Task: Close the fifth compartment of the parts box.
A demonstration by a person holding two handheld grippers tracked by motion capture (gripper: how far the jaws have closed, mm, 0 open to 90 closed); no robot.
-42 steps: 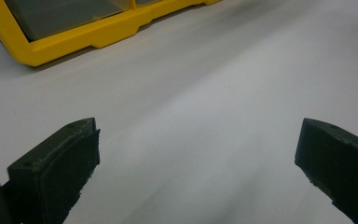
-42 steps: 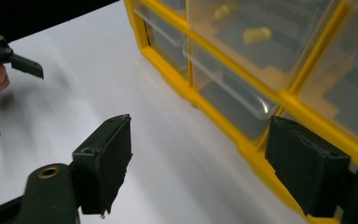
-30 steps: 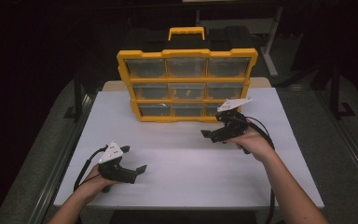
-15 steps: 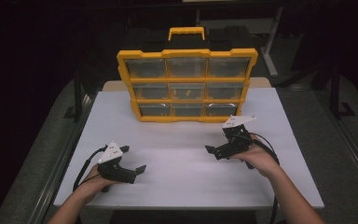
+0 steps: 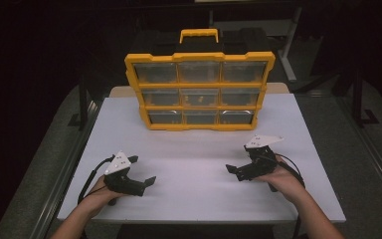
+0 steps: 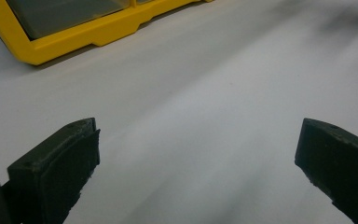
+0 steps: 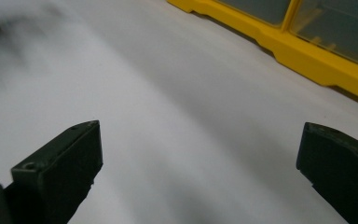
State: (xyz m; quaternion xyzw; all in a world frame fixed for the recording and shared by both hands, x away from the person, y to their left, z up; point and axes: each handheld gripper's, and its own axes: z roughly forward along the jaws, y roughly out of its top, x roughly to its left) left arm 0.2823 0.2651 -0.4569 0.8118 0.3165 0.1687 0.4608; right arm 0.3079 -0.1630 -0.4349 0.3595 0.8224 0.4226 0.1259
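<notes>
The yellow organizer (image 5: 199, 89) stands upright at the far edge of the white table (image 5: 199, 199), its clear drawers facing the person. The left gripper (image 5: 144, 172) and right gripper (image 5: 235, 172) sit low over the near part of the table, well apart from the organizer and from each other. Both have jaws spread wide and hold nothing; whether they touch the tabletop is hard to tell.

Organizer box (image 5: 199, 89) looks like glossy yellow plastic, with clear, smooth plastic drawer fronts (image 5: 199, 72). Table top (image 5: 199, 164) is matt white and smooth. Left gripper (image 6: 200, 163) and right gripper (image 7: 200, 163) have matt black pads (image 6: 56, 172), slightly rough-edged.
</notes>
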